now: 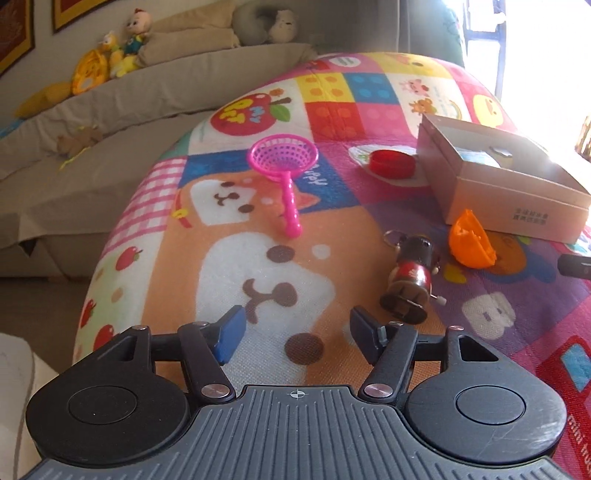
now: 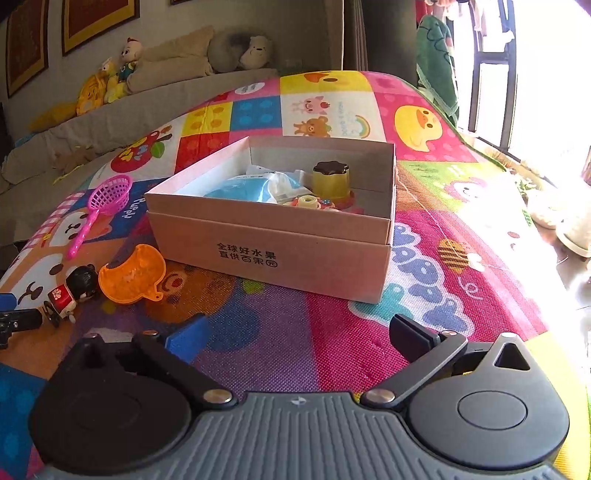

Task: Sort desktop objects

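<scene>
My left claw (image 1: pixel 295 332) is open and empty; the wooden doll (image 1: pixel 410 278) lies just ahead to its right. I should swing right, straddle its body crosswise, then close. My right claw (image 2: pixel 299 338) gapes wide and empty before the cardboard box (image 2: pixel 273 251).

Beyond the fingers, a grey sofa (image 1: pixel 110 99) holds plush toys (image 1: pixel 110 55) and cushions (image 2: pixel 177 55); framed pictures (image 2: pixel 99 22) hang above; right, a bright window (image 2: pixel 535 74).
</scene>
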The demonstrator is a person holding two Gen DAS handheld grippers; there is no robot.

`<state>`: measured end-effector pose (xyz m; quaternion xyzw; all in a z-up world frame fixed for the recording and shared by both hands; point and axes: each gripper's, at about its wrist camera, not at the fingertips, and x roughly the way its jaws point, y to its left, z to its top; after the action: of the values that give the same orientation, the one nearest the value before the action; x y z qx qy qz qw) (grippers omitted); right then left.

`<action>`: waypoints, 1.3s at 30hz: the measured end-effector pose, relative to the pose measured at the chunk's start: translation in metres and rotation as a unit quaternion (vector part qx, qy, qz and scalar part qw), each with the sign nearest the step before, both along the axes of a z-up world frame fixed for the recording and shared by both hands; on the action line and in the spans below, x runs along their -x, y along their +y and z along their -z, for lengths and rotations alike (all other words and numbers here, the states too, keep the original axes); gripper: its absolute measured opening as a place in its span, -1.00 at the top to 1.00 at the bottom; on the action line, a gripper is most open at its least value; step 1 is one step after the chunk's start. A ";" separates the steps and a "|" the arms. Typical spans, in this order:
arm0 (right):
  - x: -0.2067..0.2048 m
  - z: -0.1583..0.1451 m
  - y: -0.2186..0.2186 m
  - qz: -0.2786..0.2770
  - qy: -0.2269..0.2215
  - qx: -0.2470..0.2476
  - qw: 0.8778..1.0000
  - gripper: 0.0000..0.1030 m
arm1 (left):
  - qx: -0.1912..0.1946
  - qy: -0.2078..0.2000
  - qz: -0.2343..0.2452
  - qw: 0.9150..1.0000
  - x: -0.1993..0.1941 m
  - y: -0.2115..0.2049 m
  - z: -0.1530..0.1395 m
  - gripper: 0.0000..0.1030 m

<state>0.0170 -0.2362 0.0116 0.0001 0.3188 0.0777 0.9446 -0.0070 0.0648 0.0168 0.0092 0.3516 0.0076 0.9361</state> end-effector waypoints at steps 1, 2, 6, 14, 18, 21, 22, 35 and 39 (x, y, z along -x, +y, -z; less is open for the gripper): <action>0.000 0.000 0.000 0.000 0.000 0.000 1.000 -1.00 | 0.018 0.000 0.003 1.000 0.001 0.001 -0.001 -0.49; 0.000 0.000 0.000 0.000 0.001 0.000 1.000 -1.00 | 0.033 -0.001 0.010 0.999 0.002 0.001 -0.002 -0.56; -0.003 0.001 0.000 0.001 0.008 0.001 1.000 -1.00 | 0.052 -0.005 0.055 0.997 0.006 -0.020 0.000 -0.81; -0.007 0.004 0.001 0.004 0.023 0.004 1.000 -1.00 | -0.012 -0.008 0.019 1.000 -0.007 -0.028 0.010 -0.86; -0.010 0.006 0.003 0.001 0.036 0.011 0.999 -1.00 | -0.043 -0.017 -0.039 0.998 -0.012 -0.003 0.009 -0.87; -0.011 0.007 0.005 -0.002 0.042 0.018 0.999 -1.00 | -0.042 -0.018 -0.059 0.997 -0.014 0.011 0.007 -0.87; -0.011 0.007 0.006 -0.002 0.043 0.021 0.999 -1.00 | -0.035 -0.019 -0.056 0.998 -0.013 0.013 0.006 -0.87; -0.012 0.008 0.007 -0.003 0.046 0.026 0.999 -1.00 | 0.086 -0.001 0.046 0.995 -0.008 -0.017 0.000 -0.94; -0.012 0.008 0.008 -0.003 0.046 0.026 0.999 -1.00 | 0.082 0.004 0.072 0.994 -0.010 -0.038 0.001 -0.94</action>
<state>0.0294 -0.2285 0.0036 -0.0212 0.3642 0.0720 0.9283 0.0026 0.0263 0.0155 -0.0424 0.3532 -0.0889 0.9303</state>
